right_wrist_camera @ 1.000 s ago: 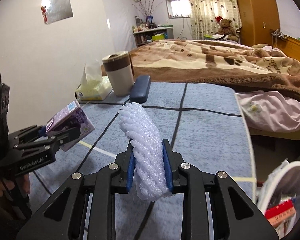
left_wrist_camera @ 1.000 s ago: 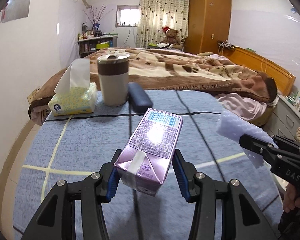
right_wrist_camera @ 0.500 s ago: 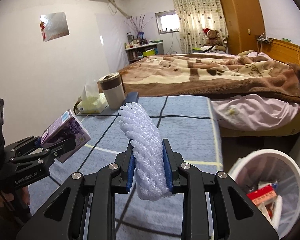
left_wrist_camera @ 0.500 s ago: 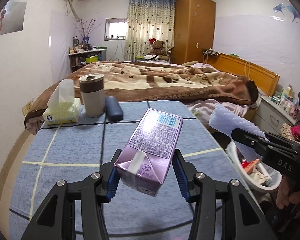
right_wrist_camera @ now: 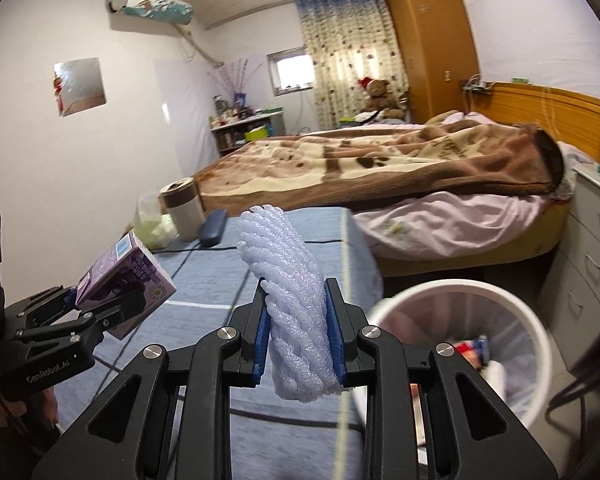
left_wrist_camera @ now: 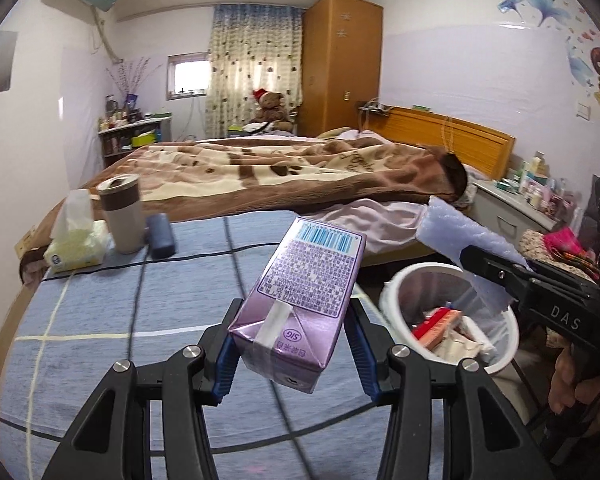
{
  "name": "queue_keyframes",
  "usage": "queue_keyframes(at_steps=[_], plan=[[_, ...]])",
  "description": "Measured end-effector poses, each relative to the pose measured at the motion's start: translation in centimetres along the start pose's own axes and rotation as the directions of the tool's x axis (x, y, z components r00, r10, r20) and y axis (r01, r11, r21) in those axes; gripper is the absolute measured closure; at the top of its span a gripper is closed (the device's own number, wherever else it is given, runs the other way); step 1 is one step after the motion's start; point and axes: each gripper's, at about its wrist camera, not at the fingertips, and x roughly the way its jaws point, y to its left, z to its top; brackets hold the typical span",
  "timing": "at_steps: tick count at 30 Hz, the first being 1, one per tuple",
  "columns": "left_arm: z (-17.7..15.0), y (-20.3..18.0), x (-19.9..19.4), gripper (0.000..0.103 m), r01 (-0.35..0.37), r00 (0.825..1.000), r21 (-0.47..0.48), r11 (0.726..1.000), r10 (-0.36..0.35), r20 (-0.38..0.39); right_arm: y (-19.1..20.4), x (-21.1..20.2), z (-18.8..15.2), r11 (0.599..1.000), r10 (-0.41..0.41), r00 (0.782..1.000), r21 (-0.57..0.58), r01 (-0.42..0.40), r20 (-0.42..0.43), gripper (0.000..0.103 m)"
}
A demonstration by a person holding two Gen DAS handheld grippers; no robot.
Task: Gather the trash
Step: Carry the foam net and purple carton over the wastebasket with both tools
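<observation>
- On the far left of the blue checked surface (left_wrist_camera: 100, 304) sits a tissue box (left_wrist_camera: 76, 246), a white tissue sticking up from it.
- Just right of it stands a beige tumbler (left_wrist_camera: 122, 216) with a brown band, and beside that lies a dark blue case (left_wrist_camera: 161, 236).
- The left claw (left_wrist_camera: 292, 354) is clamped on a purple drink carton (left_wrist_camera: 306, 300): its blue pads press the carton's two sides, and the carton tilts with its barcode end up and away from the camera, held off the surface.
- In the right wrist view the same carton (right_wrist_camera: 128, 280) shows at the left edge, raised above the surface in the left claw (right_wrist_camera: 100, 308).
- The right claw (right_wrist_camera: 300, 340) is closed on a white foam net sleeve (right_wrist_camera: 292, 300), squeezed between the blue pads, its upper end standing above them and its lower end hanging below.
- From the left wrist camera, the foam (left_wrist_camera: 460, 240) and right claw (left_wrist_camera: 496, 276) are over the rim of the bin.
- The white wastebasket (right_wrist_camera: 536, 344), lined with a clear bag, stands on the floor just off the right edge of the surface; wrappers and paper lie inside it.
- Behind is a bed (left_wrist_camera: 300, 172) with a brown blanket.
</observation>
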Motion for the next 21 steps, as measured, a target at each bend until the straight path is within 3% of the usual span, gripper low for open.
queue_keyframes(at_steps=[12,21], plan=[[-0.1,-7.1,1.2,0.053,0.076,0.997,0.084,0.994,-0.075,-0.008,-4.8,-3.4,-1.3,0.99,-0.123,0.991,0.078,0.12,0.043,0.077],[-0.3,-11.8,3.1,0.053,0.164,0.986,0.118,0.979,-0.16,-0.04,-8.4,-4.3,-2.0,0.963,-0.233,0.972,0.148,0.226,0.028,0.076]])
